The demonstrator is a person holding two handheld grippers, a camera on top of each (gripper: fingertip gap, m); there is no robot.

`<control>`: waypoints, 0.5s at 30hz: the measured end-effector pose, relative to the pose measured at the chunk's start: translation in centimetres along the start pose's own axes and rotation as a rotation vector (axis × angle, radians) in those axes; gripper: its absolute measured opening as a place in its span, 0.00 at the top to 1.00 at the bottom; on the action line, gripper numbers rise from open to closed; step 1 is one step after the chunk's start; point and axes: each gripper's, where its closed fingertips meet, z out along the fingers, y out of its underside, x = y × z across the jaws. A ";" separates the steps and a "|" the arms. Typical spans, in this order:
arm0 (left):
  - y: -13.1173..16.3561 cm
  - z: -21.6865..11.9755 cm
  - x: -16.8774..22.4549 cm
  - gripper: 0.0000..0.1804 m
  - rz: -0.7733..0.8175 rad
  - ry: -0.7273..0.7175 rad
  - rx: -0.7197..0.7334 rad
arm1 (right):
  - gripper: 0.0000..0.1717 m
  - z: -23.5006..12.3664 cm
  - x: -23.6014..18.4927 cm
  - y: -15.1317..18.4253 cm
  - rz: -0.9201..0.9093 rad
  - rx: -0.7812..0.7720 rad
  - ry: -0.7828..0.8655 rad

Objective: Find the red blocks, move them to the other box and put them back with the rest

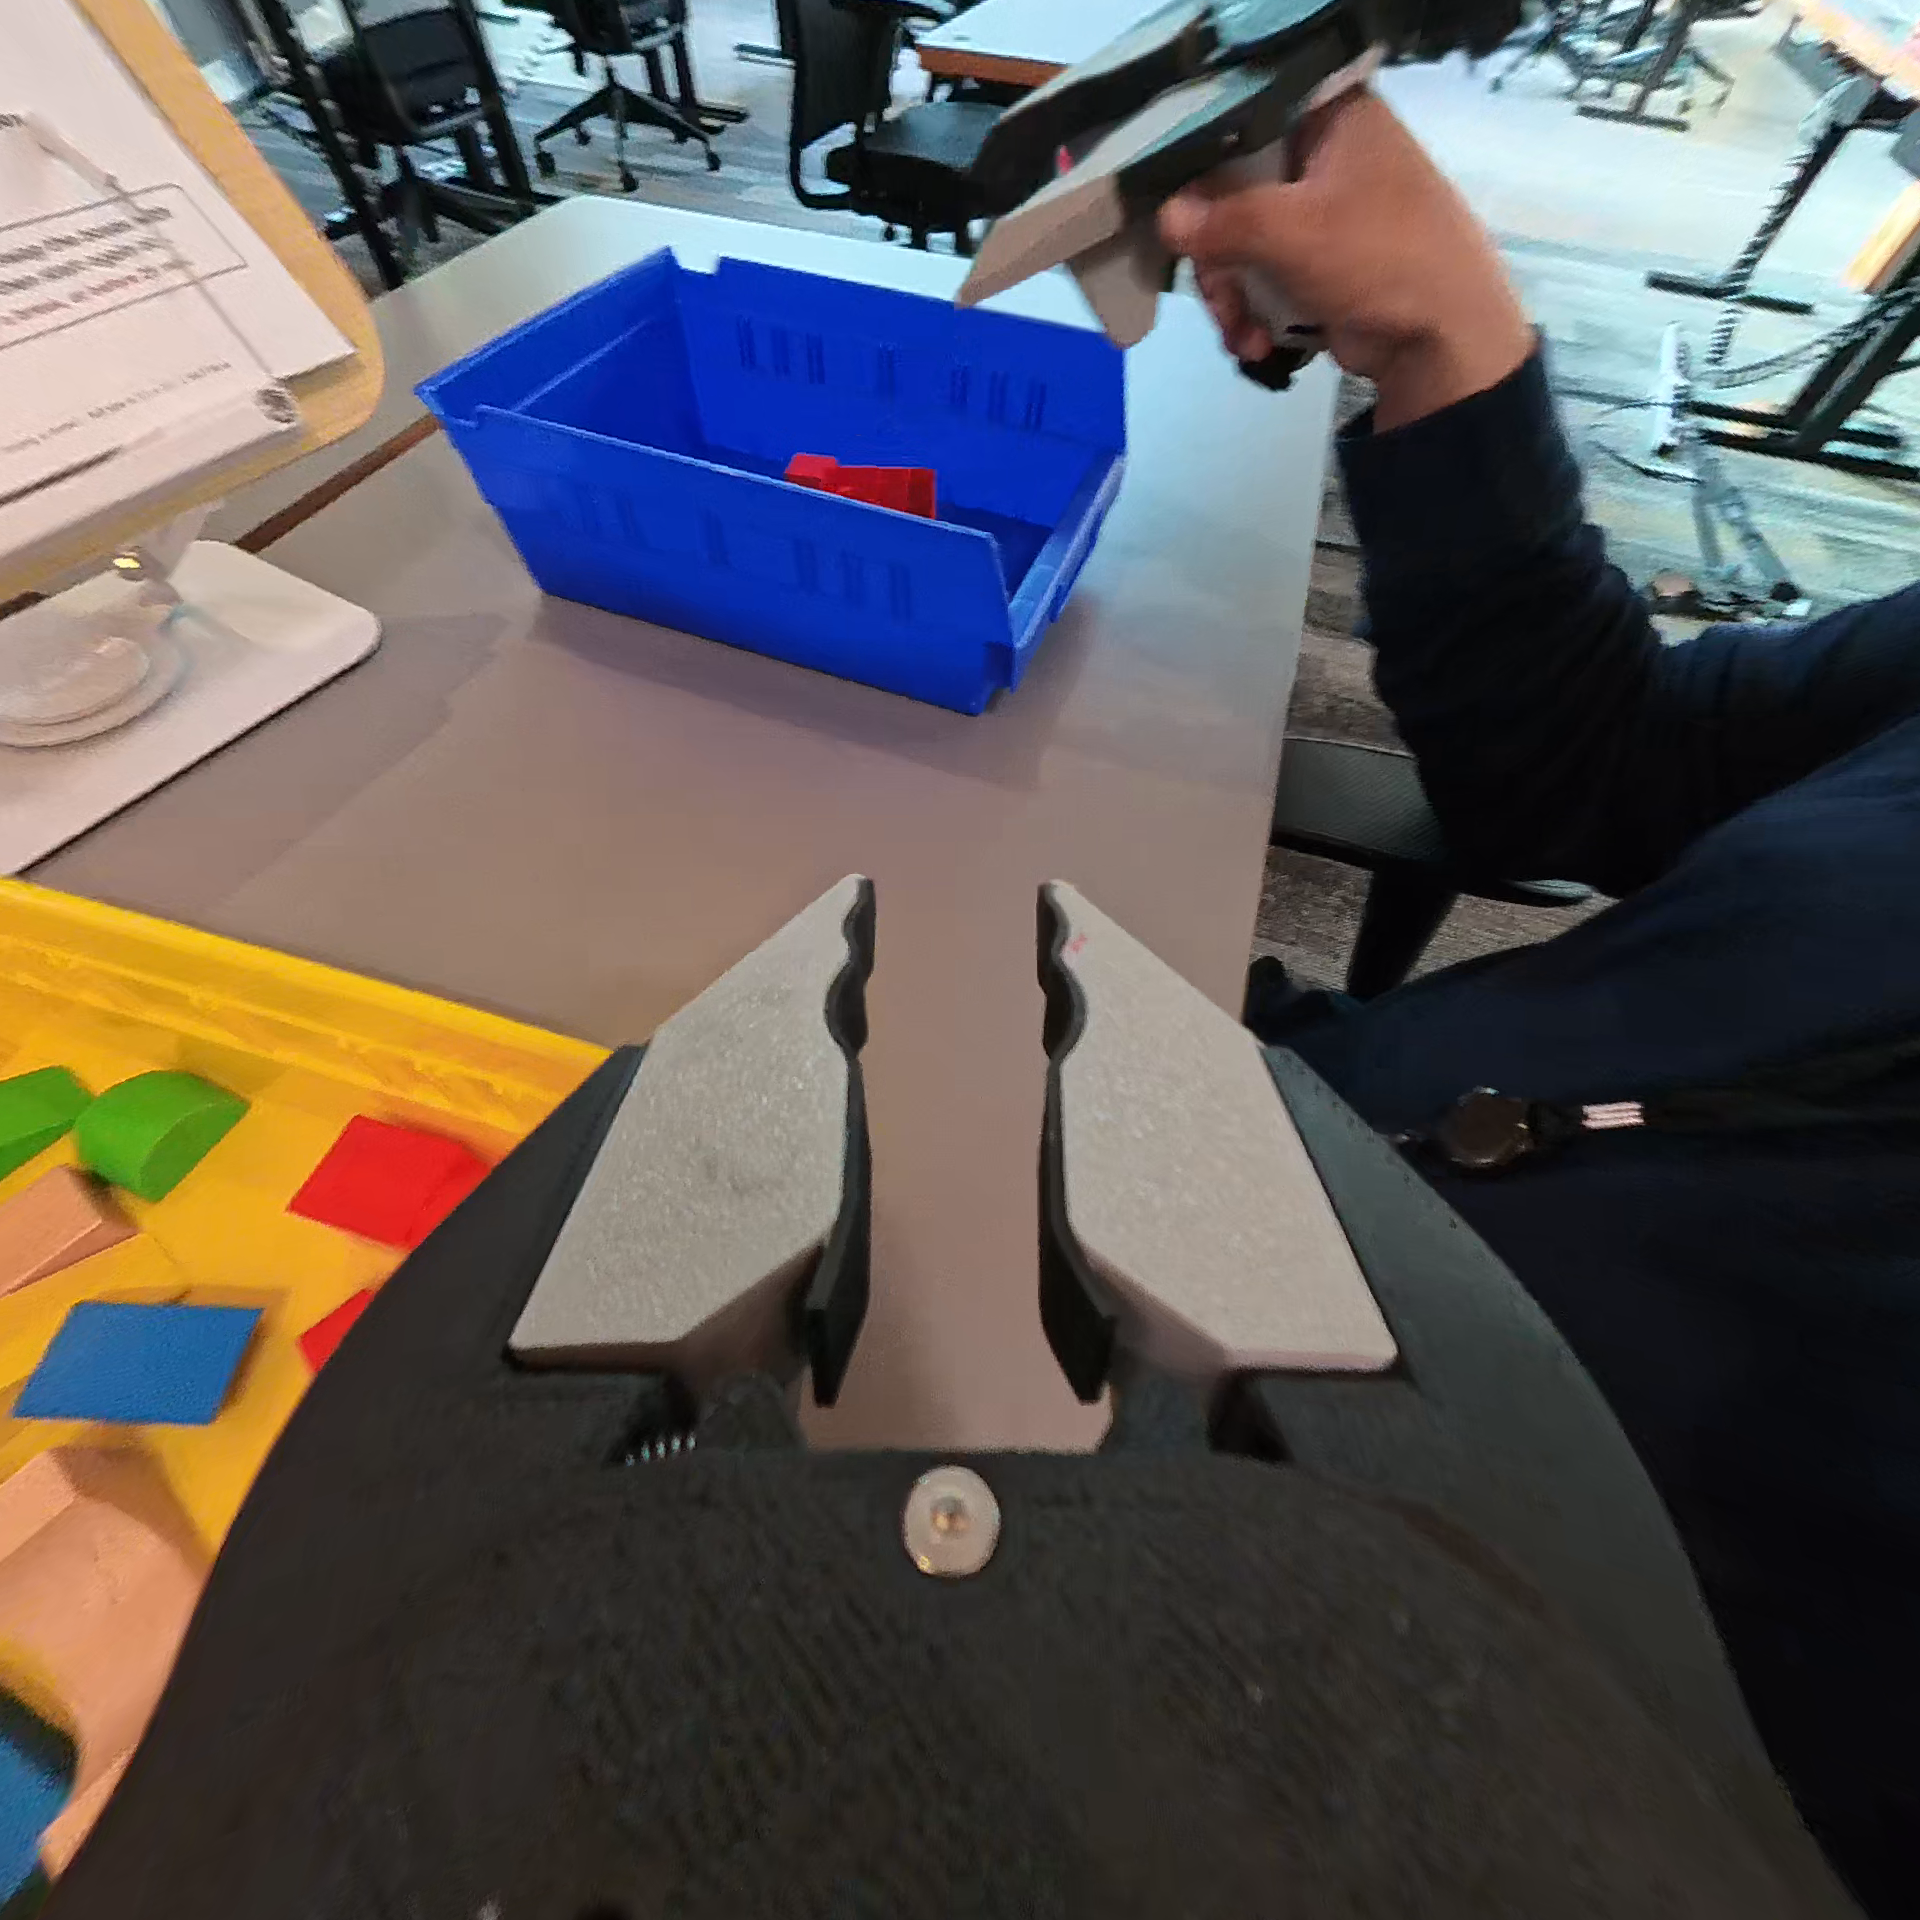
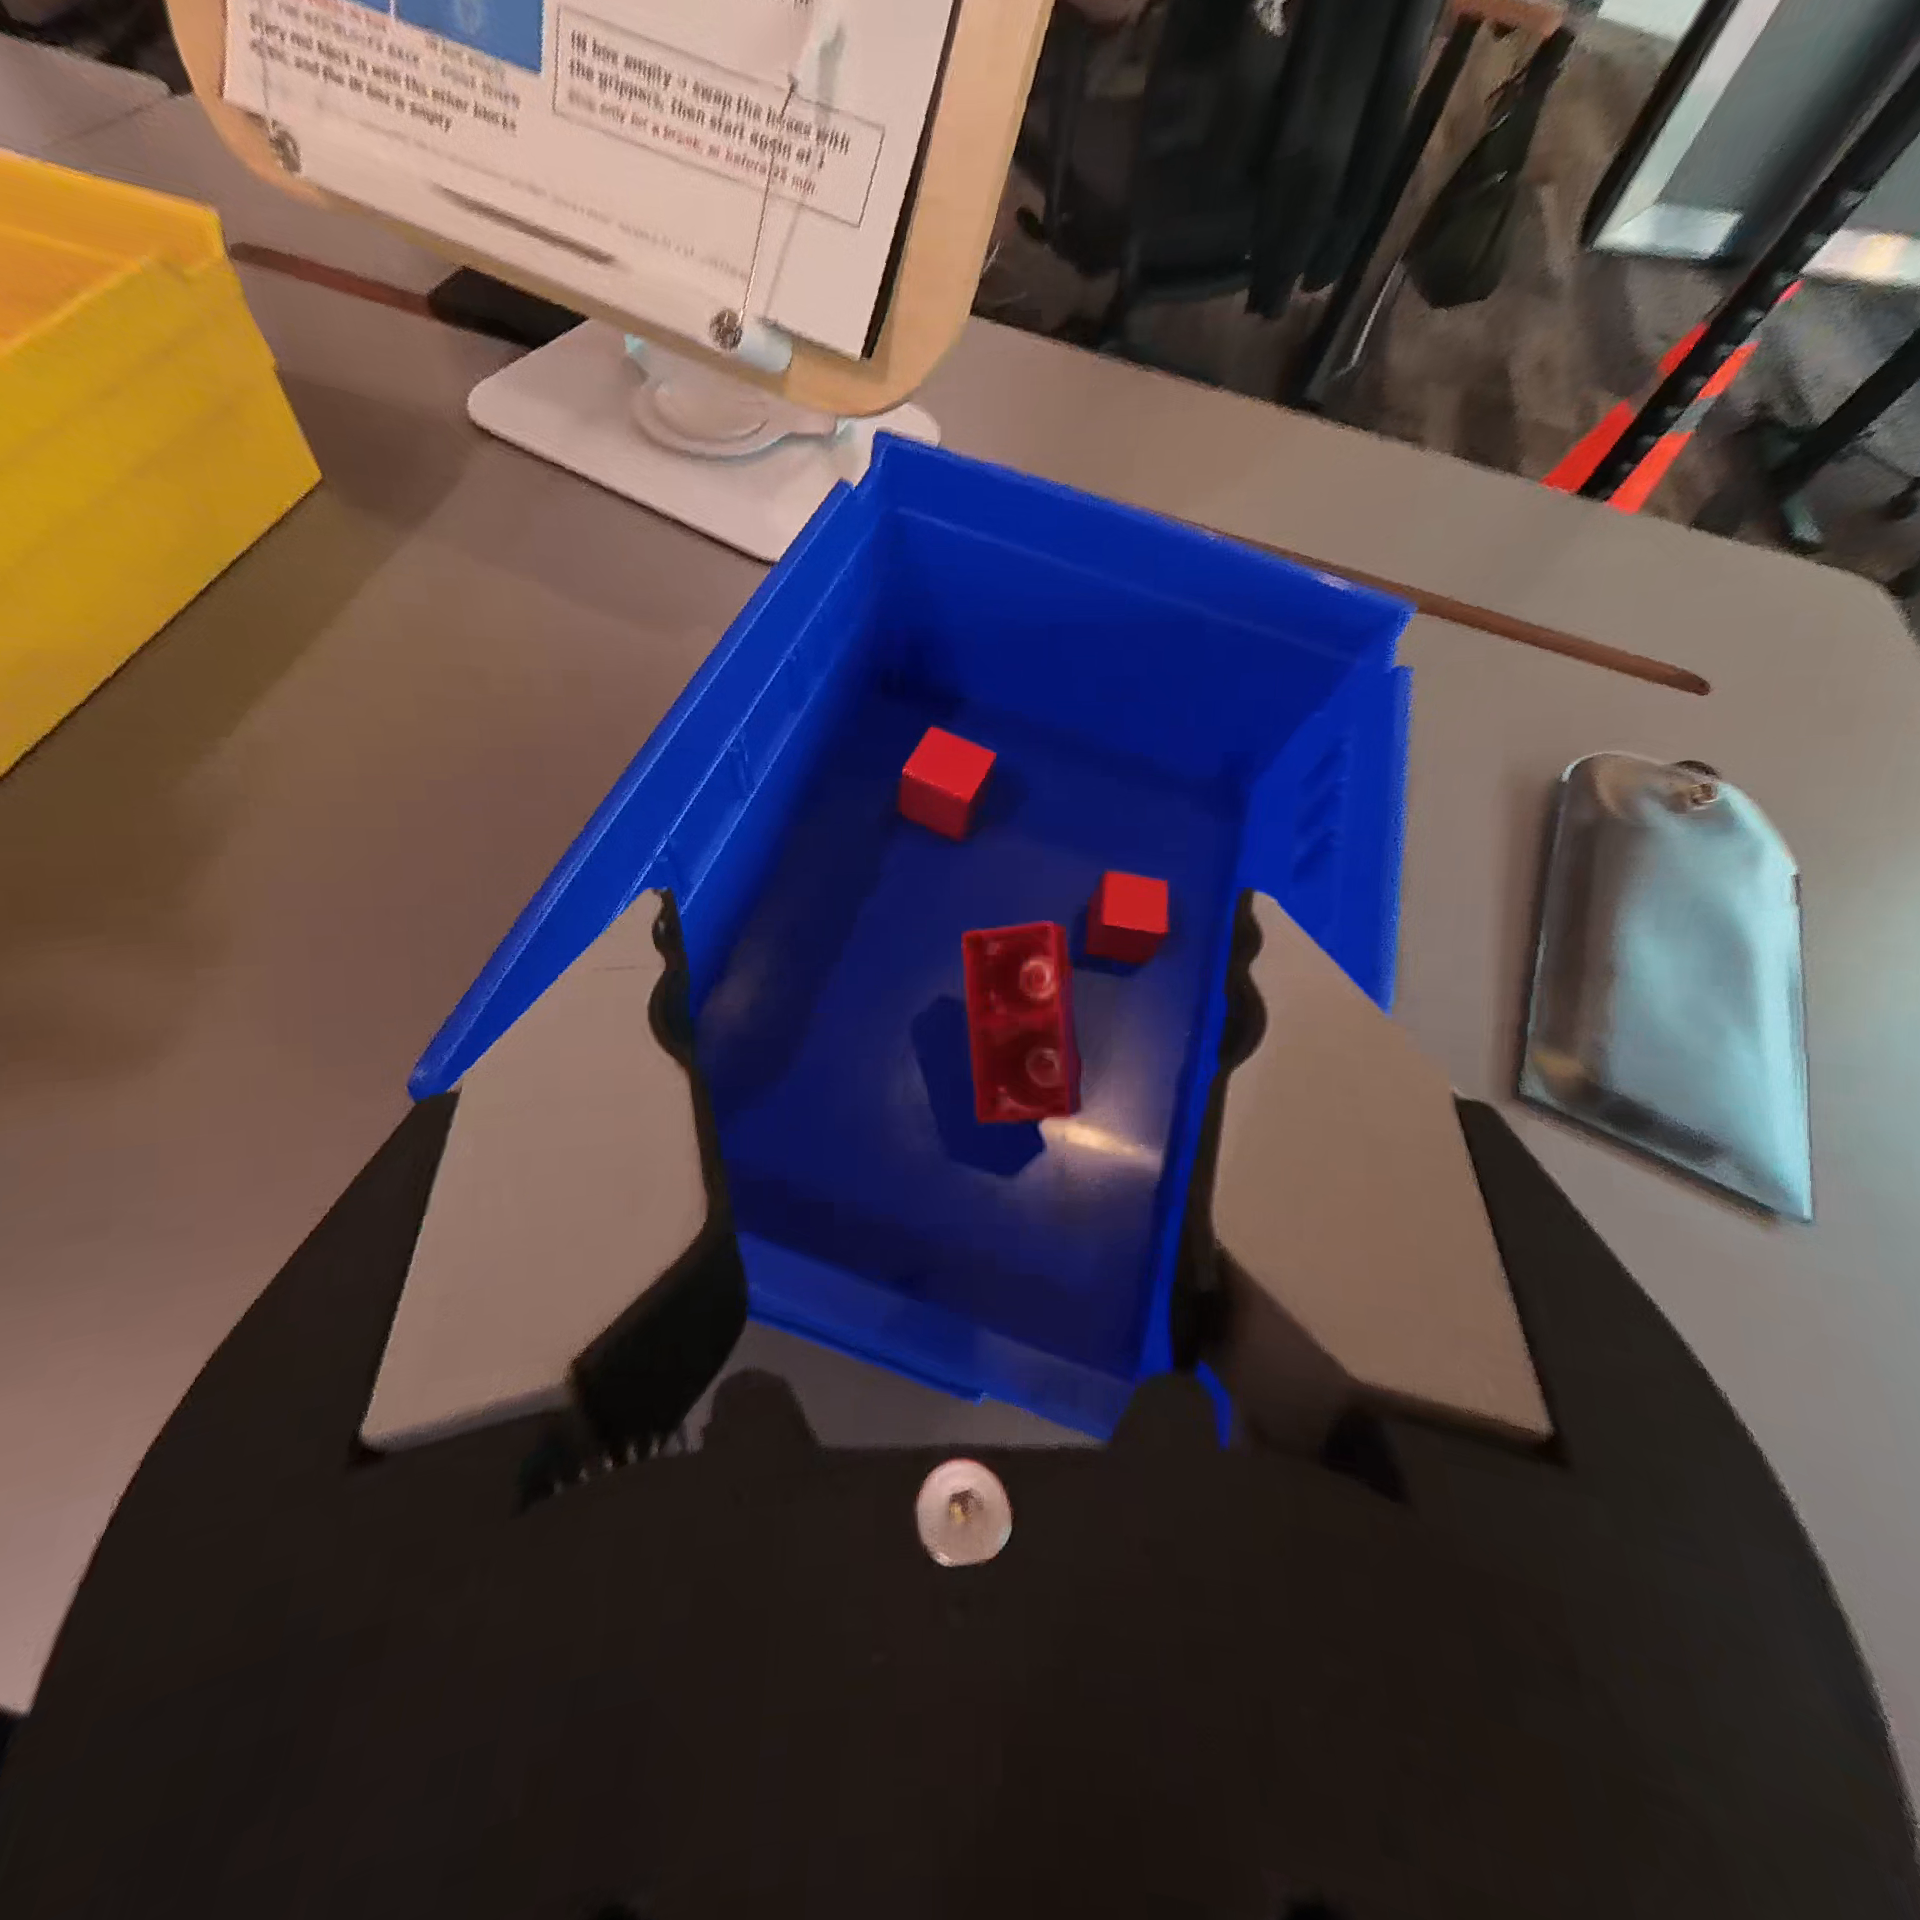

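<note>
Grey table point(image 2: 416, 727): blue box point(image 2: 644, 831) at middle; yellow box point(image 2: 135, 436) left of it, white stand point(image 2: 582, 416) behind, clear pouch point(image 2: 1673, 987) right.

I see the blue box point(image 2: 1039, 623) open-topped on the grey table, holding three red blocks: a small cube point(image 2: 943, 779) toward 12 o'clock, another cube point(image 2: 1127, 914) toward 3 o'clock, and a translucent studded brick point(image 2: 1020, 1023) at centre, apparently mid-air above its shadow. At my 9 o'clock the yellow box point(image 1: 312, 1023) holds a flat-lying red block point(image 1: 384, 1179) among green, blue and tan ones.
</note>
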 end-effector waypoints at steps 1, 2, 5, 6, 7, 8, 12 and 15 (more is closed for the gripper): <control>-0.1 -0.3 -0.7 0.84 -0.005 -0.036 0.007 | 0.41 -0.7 0.3 -0.7 0.006 0.038 0.012; -0.2 -0.6 -1.6 0.84 -0.015 -0.082 0.015 | 0.41 -1.5 0.5 -1.5 0.015 0.085 0.023; 1.1 -2.0 -6.3 0.84 -0.060 -0.316 -0.030 | 0.46 -4.1 0.7 -3.8 0.028 0.233 0.034; 2.1 -2.4 -7.8 0.83 -0.080 -0.383 -0.069 | 0.47 -4.7 0.4 -4.4 0.026 0.266 0.021; 3.1 -2.6 -8.9 0.82 -0.097 -0.428 -0.105 | 0.48 -5.2 0.1 -4.7 0.027 0.288 0.005; 3.8 -2.6 -9.9 0.82 -0.113 -0.453 -0.127 | 0.50 -5.5 -0.3 -4.9 0.025 0.298 -0.012; 6.5 -0.8 -12.1 0.81 -0.219 -0.412 -0.211 | 0.55 -5.5 -1.1 -5.1 -0.006 0.305 -0.020; 8.9 1.0 -14.3 0.77 -0.324 -0.382 -0.303 | 0.56 -5.7 -1.4 -5.6 0.000 0.334 -0.017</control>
